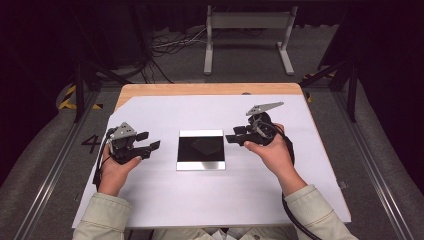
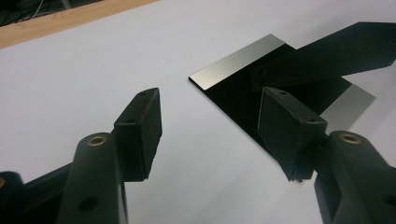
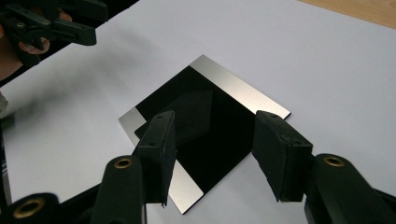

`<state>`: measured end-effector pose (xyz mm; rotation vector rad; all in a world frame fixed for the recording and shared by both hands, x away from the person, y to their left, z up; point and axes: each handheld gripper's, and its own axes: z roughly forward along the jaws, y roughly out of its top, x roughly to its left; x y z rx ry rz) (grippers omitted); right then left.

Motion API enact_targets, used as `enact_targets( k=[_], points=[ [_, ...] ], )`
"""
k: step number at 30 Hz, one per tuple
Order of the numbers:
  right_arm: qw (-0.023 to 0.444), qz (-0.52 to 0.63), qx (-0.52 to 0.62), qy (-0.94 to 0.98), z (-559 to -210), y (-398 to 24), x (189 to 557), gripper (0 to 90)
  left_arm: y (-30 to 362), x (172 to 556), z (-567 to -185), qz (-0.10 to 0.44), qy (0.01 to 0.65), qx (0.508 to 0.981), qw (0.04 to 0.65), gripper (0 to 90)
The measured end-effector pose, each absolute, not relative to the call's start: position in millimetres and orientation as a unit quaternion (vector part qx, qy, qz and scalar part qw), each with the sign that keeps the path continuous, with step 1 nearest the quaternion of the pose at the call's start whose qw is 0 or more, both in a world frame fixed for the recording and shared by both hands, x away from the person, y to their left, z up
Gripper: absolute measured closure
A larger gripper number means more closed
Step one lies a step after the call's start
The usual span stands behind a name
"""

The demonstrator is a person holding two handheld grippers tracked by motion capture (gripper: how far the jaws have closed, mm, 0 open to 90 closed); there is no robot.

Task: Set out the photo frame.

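Black plate flat on tabletop, untouched | your left hand-held gripper wide, empty, left of plate | your right hand-held gripper wide, empty, just right of it | pickup not begun

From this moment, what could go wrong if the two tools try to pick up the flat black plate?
1. The black plate lies flat on the white sheet, so the pads may slide over its thin edges without gripping.
2. Its surface is glossy like a mirror; the open right tool could scratch or smear it.
3. The left tool, also open, faces the opposite edge; pushing from both sides may shove the plate or wrinkle the sheet.
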<state>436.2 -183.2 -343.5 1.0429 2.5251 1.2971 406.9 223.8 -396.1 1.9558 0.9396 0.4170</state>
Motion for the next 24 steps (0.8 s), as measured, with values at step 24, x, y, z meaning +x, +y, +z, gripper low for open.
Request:
enact_targets(
  k=[24],
  points=[
    [-0.004,0.392,0.375,0.840,-358,-170,463,49.8,234,396,-400,0.170,0.392,0.789,0.441,40.1]
  ],
)
